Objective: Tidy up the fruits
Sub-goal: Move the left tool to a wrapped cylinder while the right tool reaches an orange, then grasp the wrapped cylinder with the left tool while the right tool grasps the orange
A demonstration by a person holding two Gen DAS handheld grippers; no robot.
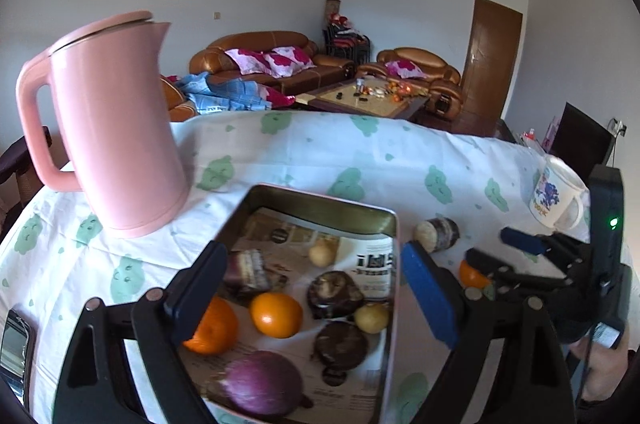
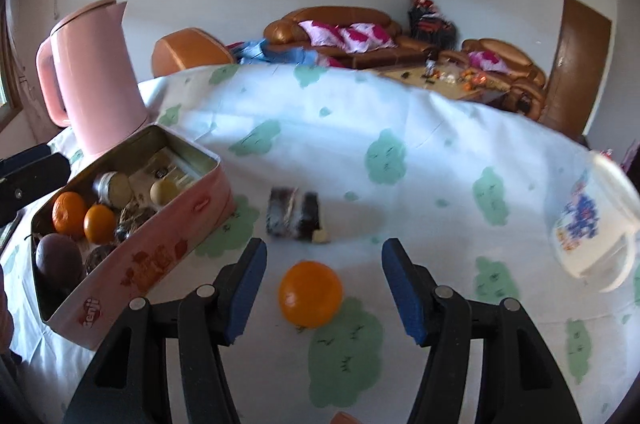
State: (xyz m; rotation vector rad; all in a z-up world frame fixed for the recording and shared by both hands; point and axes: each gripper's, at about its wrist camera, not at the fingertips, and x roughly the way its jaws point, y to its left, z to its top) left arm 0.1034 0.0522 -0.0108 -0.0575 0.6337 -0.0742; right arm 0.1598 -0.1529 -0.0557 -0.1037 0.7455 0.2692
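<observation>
— What do we see in the pink tin point(image 1: 394, 224)?

— Two oranges point(image 1: 276, 314) side by side, a purple onion-like bulb point(image 1: 262, 384) at the near end, dark brown fruits point(image 1: 334, 294) and two small pale yellow ones point(image 1: 372, 318), all on printed paper.

— And outside the tin?

— We see one orange point(image 2: 311, 294) alone on the cloth, and a dark cut piece point(image 2: 294, 216) lying beyond it.

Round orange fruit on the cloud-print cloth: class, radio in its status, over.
Right tool open, astride the round orange fruit, not touching. Left tool open, empty, over the pink metal tin. Path clear.
</observation>
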